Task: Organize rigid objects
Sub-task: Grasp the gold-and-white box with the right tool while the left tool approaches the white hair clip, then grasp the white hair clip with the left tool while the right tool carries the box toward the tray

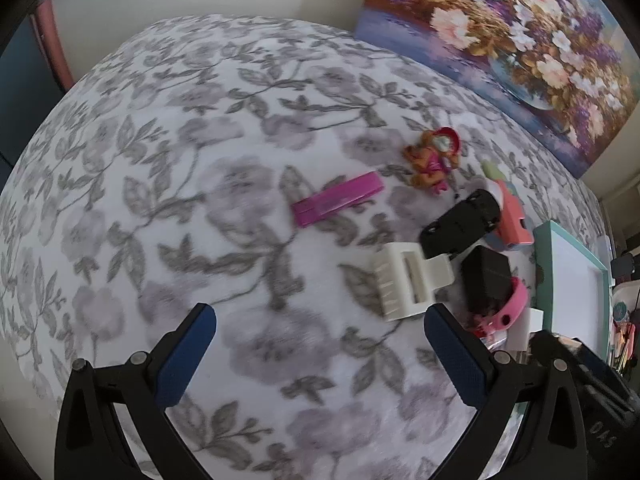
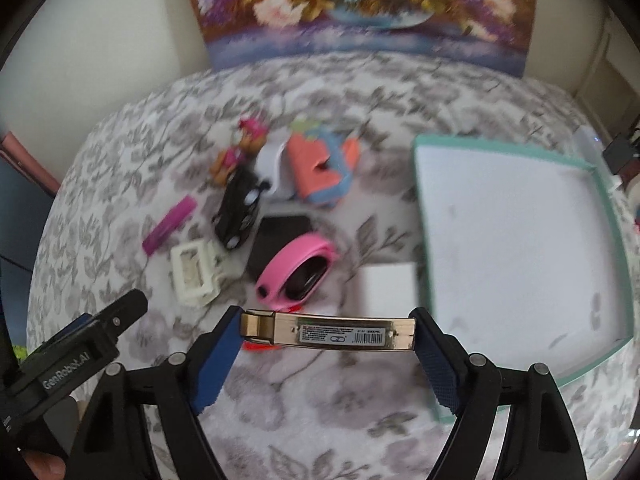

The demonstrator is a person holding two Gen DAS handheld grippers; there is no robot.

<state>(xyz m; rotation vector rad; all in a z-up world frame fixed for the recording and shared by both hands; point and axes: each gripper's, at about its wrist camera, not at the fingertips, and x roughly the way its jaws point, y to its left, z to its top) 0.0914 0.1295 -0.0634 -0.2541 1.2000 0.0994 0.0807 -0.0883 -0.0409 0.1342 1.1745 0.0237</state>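
Above floral bedding, right tool (image 2: 328, 330) clamps gold bar (image 2: 328, 330) endwise.

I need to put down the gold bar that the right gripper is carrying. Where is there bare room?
The teal tray has nothing in it. The blanket left of the magenta bar is bare too. It is crowded among the black toy car, white hair claw and pink band.
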